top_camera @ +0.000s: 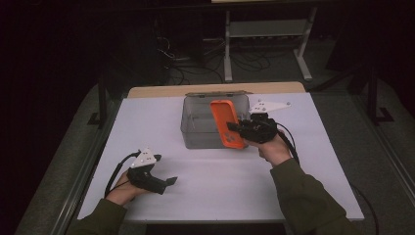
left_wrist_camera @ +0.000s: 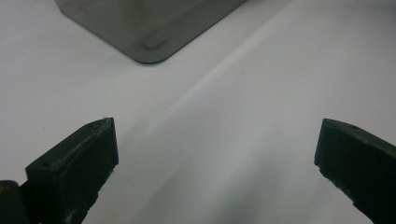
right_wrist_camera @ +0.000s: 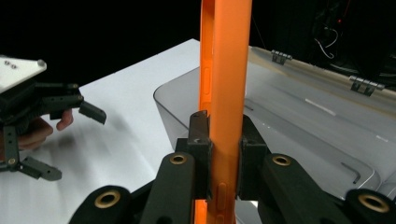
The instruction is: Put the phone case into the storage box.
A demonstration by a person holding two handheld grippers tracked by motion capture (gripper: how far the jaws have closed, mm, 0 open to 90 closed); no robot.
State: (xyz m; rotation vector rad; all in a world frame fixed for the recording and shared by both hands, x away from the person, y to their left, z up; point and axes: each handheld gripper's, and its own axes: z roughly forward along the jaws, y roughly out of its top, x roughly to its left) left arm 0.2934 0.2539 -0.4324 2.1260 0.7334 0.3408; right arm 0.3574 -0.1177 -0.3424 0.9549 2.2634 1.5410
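An orange phone case (top_camera: 226,123) is held on edge over the front right corner of a clear grey box (top_camera: 203,122), with my right gripper (top_camera: 235,128) shut on it. In the right gripper view the orange phone case (right_wrist_camera: 225,84) rises upright between the clamped jaws of the right gripper (right_wrist_camera: 224,154), and the box (right_wrist_camera: 303,126) lies behind it. My left gripper (top_camera: 169,181) rests low at the front left of the table, open and holding nothing. The left gripper view shows the left gripper (left_wrist_camera: 215,154) spread wide over bare white tabletop, with a corner of the box (left_wrist_camera: 149,32) ahead.
The white tabletop (top_camera: 220,181) spreads between the two hands. A strip of wood (top_camera: 161,91) runs along the table's far edge. Beyond it stand a metal frame (top_camera: 266,34) and cables on a dark floor.
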